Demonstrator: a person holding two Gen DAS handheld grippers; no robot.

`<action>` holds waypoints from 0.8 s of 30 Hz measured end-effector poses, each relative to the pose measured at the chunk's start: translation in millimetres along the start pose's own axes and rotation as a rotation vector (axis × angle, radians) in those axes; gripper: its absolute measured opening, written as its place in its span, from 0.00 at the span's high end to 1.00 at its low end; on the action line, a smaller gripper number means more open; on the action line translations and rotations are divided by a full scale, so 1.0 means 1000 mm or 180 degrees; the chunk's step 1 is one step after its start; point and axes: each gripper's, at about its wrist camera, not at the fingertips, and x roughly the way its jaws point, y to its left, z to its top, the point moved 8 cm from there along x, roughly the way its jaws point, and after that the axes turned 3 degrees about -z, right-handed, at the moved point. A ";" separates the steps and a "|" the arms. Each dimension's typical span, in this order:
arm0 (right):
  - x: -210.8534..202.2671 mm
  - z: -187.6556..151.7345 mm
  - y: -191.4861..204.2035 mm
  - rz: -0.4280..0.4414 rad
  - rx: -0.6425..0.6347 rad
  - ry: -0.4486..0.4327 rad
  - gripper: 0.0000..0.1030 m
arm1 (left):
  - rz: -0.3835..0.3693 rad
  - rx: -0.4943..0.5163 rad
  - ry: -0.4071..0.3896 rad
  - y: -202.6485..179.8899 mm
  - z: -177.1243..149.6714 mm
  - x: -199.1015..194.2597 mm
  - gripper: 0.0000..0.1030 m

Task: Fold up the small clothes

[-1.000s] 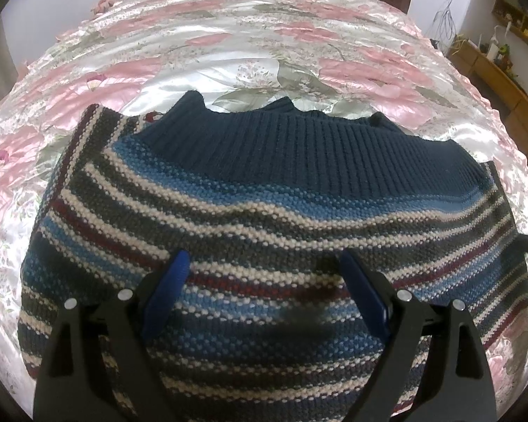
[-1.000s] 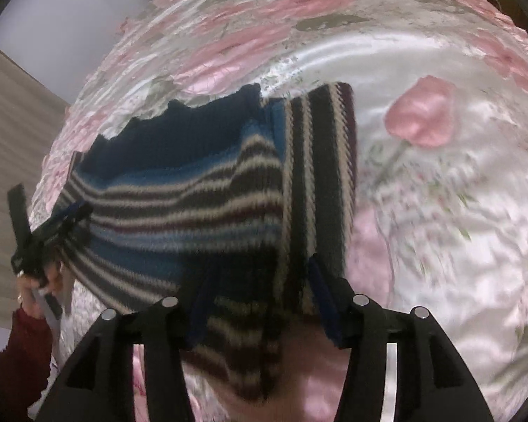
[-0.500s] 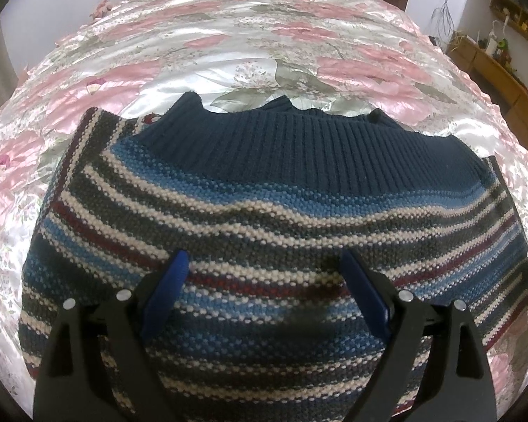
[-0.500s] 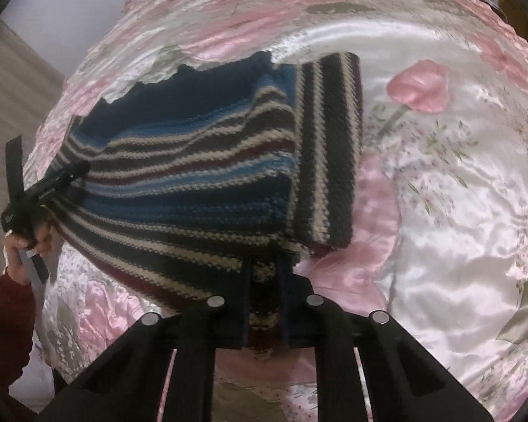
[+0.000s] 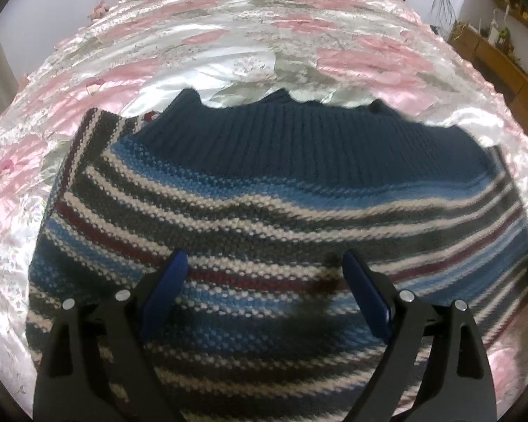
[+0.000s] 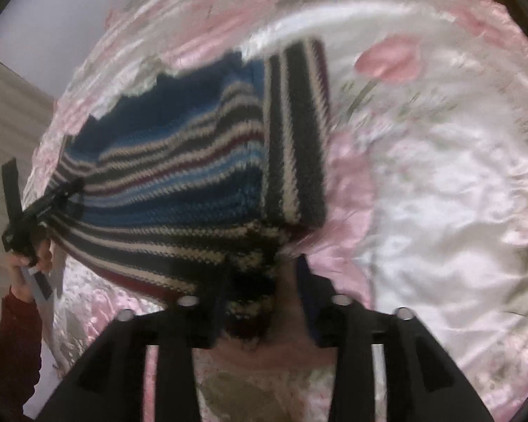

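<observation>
I am holding the left gripper (image 5: 264,274) spread wide over the sweater (image 5: 264,211), its jaws gripping nothing; the sweater is lying mid-bedspread (image 5: 228,52), hem rib on its far side; I am working the right gripper (image 6: 260,274) at the sweater's near right corner, jaws parted around a bunched bit of knit, touching or not I cannot tell; one sleeve is lying folded along the right edge; I judge the body fold is not yet done.
</observation>
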 end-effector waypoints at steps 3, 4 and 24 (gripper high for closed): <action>-0.019 0.010 -0.007 -0.0123 0.0044 -0.0079 0.31 | -0.0033 -0.0070 -0.0011 -0.004 0.009 -0.012 0.14; -0.020 0.014 -0.008 -0.0114 0.0071 -0.0071 0.30 | -0.0034 -0.0072 -0.0011 -0.006 0.010 -0.013 0.14; 0.049 0.054 -0.003 0.0268 0.0401 0.0313 0.44 | -0.0057 -0.0116 0.0278 -0.005 -0.002 0.014 0.14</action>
